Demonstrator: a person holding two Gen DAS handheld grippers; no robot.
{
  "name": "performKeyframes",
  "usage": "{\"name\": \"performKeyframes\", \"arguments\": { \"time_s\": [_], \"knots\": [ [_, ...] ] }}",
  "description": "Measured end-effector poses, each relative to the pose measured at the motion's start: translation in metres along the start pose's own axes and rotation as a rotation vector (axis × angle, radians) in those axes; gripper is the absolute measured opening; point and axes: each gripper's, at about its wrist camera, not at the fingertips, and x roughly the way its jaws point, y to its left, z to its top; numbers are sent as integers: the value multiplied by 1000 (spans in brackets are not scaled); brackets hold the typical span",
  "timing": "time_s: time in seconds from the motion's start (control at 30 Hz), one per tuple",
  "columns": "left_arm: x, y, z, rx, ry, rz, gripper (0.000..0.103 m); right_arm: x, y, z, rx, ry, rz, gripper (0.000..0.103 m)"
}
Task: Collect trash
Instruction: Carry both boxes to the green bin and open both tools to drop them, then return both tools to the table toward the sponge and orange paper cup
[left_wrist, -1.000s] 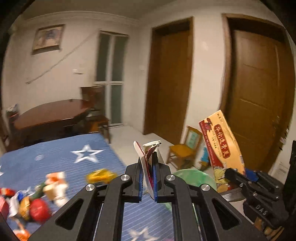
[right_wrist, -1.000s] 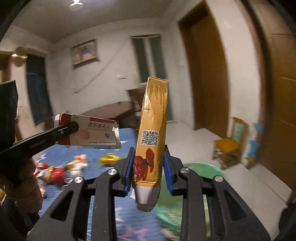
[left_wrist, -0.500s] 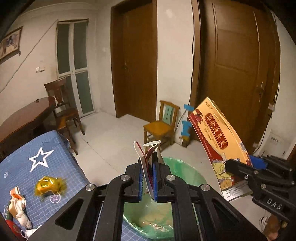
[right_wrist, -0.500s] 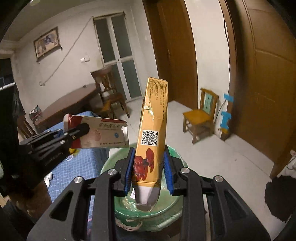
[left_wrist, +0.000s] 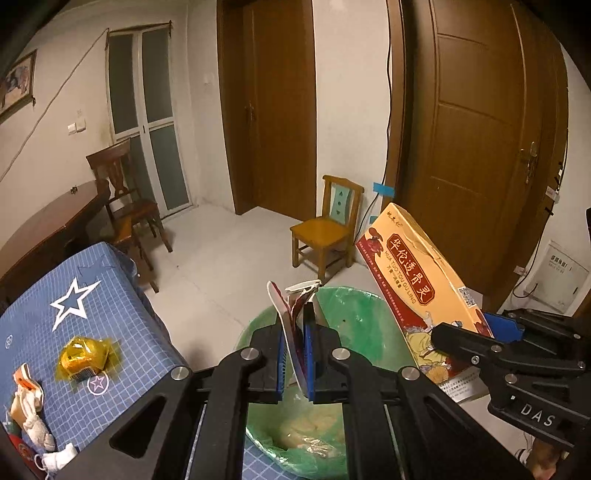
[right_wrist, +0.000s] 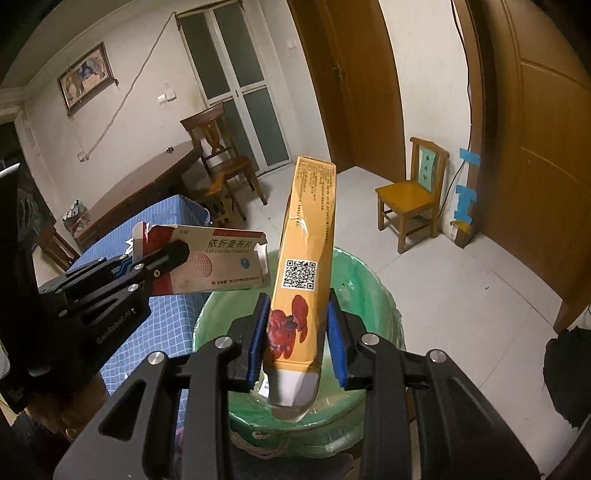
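Trash first: there are two flattened boxes in play, and both now hang right above the bin (right_wrist: 373, 295), the one with the green bag liner standing just beside the blue star tablecloth (left_wrist: 92, 317). A second ago the left wrist view was mostly tablecloth and the far table, with only a sliver of bin showing; half a second ago the bin had slid into view, and now its open mouth fills the space directly under both tools. So the carry looks basically done, and I'd say the drop is what's left. The left gripper (left_wrist: 295, 350) is clamped on a small red and white box (right_wrist: 218, 264), squeezed thin between the blue pads (left_wrist: 281, 363), and in the right wrist view it pokes out sideways over the bin's near rim. The right gripper (right_wrist: 295, 339) is closed on the long yellow box (right_wrist: 306, 258), pinching its lower part so the rest sticks up and leans a bit away from the bin, bottom flap dangling over the opening. Neither box has been let go yet. There's already some pale stuff lying in the bottom of the bin. Over on the tablecloth, well away from the bin, more bits are waiting: a yellow wrapper (left_wrist: 85, 357) and some crumpled white and orange scraps (left_wrist: 27, 410), so more trips are likely.
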Motion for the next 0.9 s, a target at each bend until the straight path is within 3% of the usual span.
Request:
{"name": "performKeyframes", "arguments": {
  "time_s": [0.2,0.27,0.3,0.33,0.6,0.9],
  "knots": [
    [10,3,-3,8,26,-6,9,8,3,5,8,24,9,30],
    [18,6,-3,9,55,-5,20,15,4,7,1,40,6,34],
    [21,9,-3,-3,67,4,33,18,4,8,-4,48,-2,36],
    [23,13,-3,-14,70,10,35,22,4,8,-2,53,-18,45],
    [15,34,-6,-48,55,40,35,27,-1,5,15,49,-31,48],
    [-30,50,-23,-97,8,156,39,12,15,-4,-3,-17,-13,48]
  ]
}}
